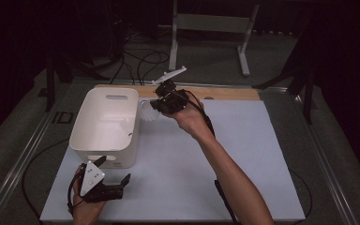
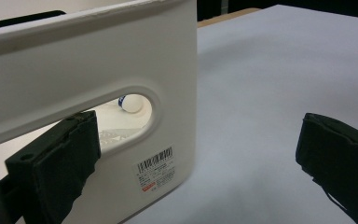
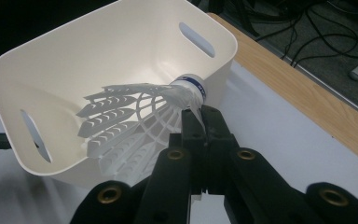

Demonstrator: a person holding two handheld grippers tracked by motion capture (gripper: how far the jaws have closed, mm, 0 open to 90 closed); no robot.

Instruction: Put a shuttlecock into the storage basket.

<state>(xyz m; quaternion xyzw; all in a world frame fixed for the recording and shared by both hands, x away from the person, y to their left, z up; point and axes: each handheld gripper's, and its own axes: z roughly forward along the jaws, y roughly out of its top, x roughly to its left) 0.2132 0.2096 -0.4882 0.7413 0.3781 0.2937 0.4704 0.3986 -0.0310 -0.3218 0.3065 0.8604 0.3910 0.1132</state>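
My right gripper (image 3: 200, 122) pinches a white shuttlecock (image 3: 135, 121) over the white bin (image 1: 104, 124) — my left gripper (image 1: 115, 174) gapes empty beside it.

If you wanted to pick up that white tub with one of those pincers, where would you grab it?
I'd take the white tub by a slot handle in its short wall, coming from the near side where the left gripper hovers with open jaws: one jaw through the slot, one outside. The thin wall suits a pinch; the body looks too wide.
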